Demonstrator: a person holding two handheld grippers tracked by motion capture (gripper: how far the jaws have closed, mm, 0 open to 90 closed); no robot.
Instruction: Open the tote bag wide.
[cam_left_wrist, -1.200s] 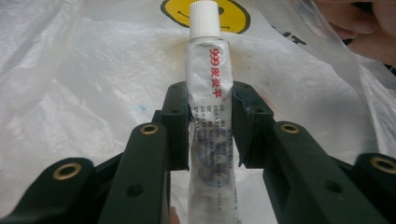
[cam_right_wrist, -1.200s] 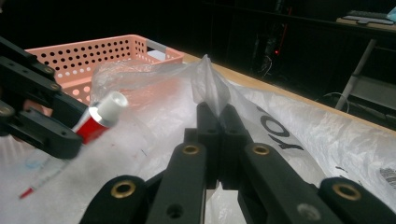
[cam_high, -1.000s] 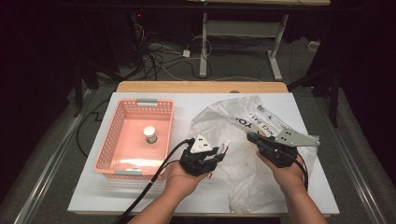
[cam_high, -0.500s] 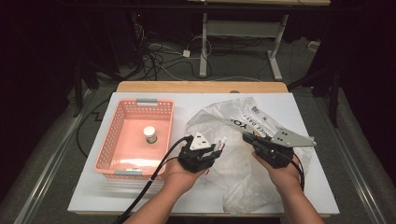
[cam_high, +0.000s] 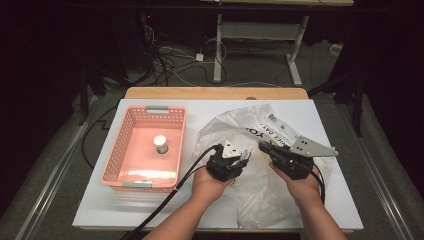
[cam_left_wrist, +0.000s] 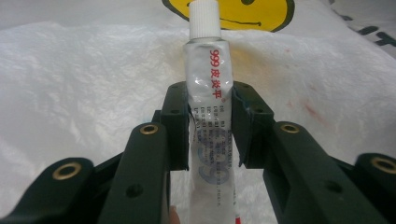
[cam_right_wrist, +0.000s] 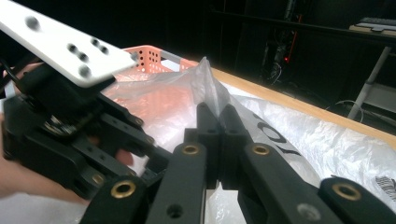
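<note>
White tabletop (cam_high: 100, 200), matte and flat, with a wooden strip along its far edge; dark floor and tangled cables beyond.

Plastic bag (cam_high: 260, 145): thin, translucent, crinkled, spread over the right half of the table, black lettering on its far side, a yellow smiley print showing in the left gripper view. It runs close to the near edge of the table.

Basket (cam_high: 120, 150): pink plastic lattice, rectangular, on the left, just beside the bag. A small white-capped bottle (cam_high: 160, 144) stands upright inside it.

Open room: bare table near-left below the basket, and a strip along the far right past the bag.

Your left gripper (cam_left_wrist: 210, 121) has its jaws closed partway onto a tube (cam_left_wrist: 210, 93), soft and dented, silvery, with red characters and a ribbed white cap pointing away from you. The tube sits over the bag, near its middle. Your left hand (cam_high: 212, 182) comes in from the near edge, the gripper angled forward.

Your right gripper (cam_right_wrist: 219, 126) has its jaws fully together, pinching a raised peak of bag film. It sits just right of the left one, pointing far-left.
</note>
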